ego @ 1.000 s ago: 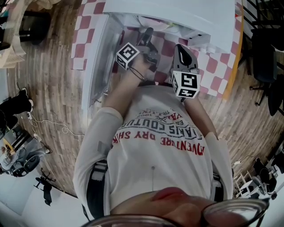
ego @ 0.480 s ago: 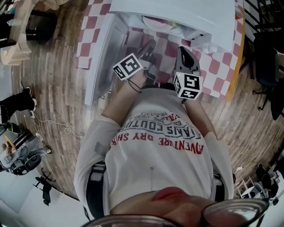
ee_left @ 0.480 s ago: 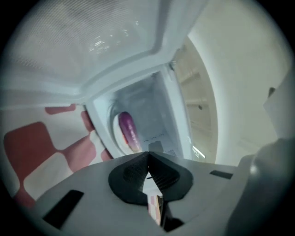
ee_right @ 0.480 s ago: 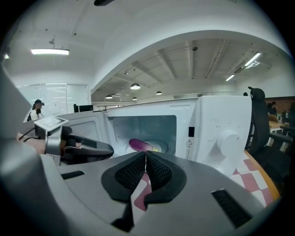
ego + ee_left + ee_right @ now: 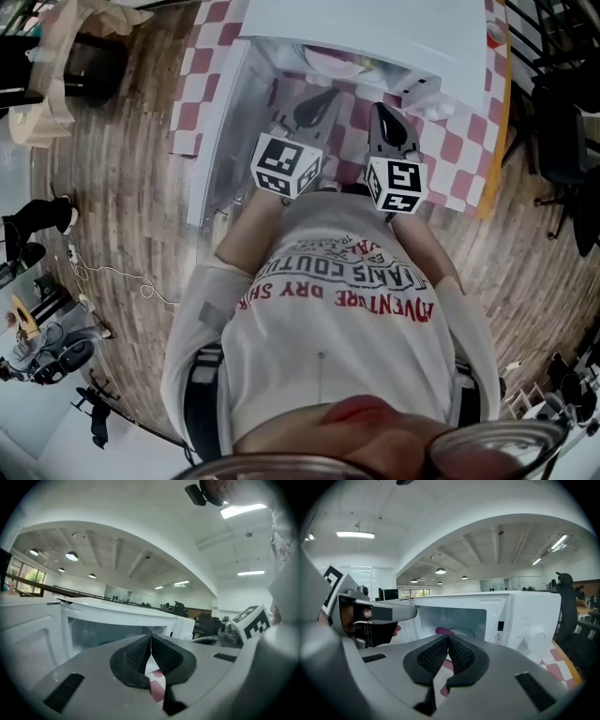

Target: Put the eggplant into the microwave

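Both tongs pressed together, nothing pinched: left gripper [image 5: 151, 638], right gripper [image 5: 448, 639]. Microwave [image 5: 525, 616] stands on the checked table [image 5: 450, 150], with its door [image 5: 211, 141] swung open toward the table's left edge. Eggplant [image 5: 442, 631] lies inside the cavity on the turntable.

Handling, judged: light, firm, glossy skin likely slippery. Best pinched across the thick middle.

Only a purple sliver shows above the right jaws; stem and length are hidden.

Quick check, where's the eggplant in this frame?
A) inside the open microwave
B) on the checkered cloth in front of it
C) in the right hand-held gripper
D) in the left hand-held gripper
A: the right gripper view shows the purple eggplant inside the microwave. The left hand-held gripper and right hand-held gripper are shut on nothing.
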`<state>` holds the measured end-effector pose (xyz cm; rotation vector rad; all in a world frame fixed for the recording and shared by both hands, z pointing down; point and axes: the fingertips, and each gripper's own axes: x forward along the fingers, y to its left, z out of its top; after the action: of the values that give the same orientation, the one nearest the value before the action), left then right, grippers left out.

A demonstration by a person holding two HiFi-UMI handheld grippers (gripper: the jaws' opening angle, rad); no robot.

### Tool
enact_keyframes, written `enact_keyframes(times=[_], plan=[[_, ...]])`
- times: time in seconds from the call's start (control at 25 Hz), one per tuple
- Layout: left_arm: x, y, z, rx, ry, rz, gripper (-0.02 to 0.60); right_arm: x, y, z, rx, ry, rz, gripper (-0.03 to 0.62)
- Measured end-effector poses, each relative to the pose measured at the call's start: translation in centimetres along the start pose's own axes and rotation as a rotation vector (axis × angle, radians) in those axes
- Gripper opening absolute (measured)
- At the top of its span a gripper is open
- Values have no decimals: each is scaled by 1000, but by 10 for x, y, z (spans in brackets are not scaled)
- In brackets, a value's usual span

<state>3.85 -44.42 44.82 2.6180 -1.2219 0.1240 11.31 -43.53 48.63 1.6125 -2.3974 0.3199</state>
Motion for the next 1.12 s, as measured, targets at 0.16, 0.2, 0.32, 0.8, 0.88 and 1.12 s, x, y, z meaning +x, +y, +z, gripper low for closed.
enact_keyframes(times=[0.16,0.2,0.32,0.8,0.88,1.12], plan=[[-4,-8,-1,71,34,-7,26,-3,2,7,-46,1,-2,25],[-3,-7,-3,77,40,0,26,-4,3,8,-53,-4,0,26],[-1,-3,-7,59,57,12,26,-4,4,10,-59,-9,2,25],[6,7,1,-3,44,19,26,3,4,16,-68,-2,15,25],[6,11,4,0,35,23,26,5,6,17,-68,-6,30,26],[10,14,4,-3,39,19,26,8,6,20,-86,-7,38,26]])
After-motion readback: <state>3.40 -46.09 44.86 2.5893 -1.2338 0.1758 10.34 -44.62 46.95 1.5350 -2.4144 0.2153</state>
